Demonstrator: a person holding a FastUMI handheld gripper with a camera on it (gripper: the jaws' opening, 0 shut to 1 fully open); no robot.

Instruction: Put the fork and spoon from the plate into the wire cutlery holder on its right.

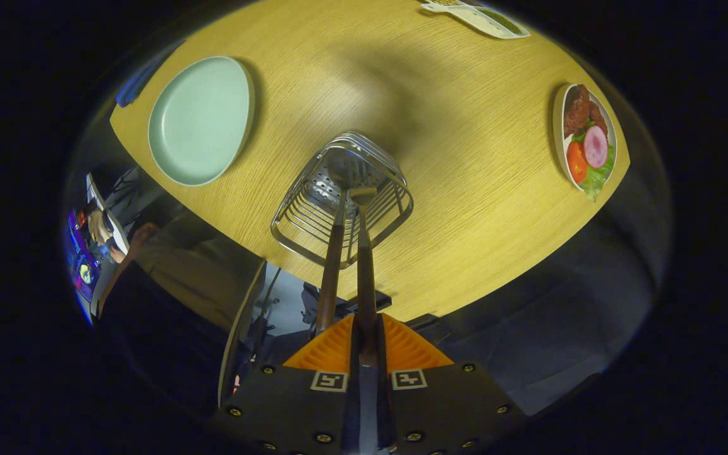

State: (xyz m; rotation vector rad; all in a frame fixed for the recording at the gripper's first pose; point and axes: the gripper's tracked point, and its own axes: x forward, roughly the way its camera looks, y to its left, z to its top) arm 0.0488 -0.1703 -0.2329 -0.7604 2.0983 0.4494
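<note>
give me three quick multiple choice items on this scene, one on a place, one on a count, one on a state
1. Where is the wire cutlery holder?
A. on the green plate
B. just ahead of the tool's fingers
C. beside the food dish

2. How many wooden-handled utensils reach into the holder?
A. one
B. two
C. four

3. What is the state of the green plate?
A. empty
B. holding a fork
C. upside down

Key: 1 B, the holder stands on the table just beyond the tool. 2 B, two handles lean side by side. 3 A, its surface is bare.
</note>
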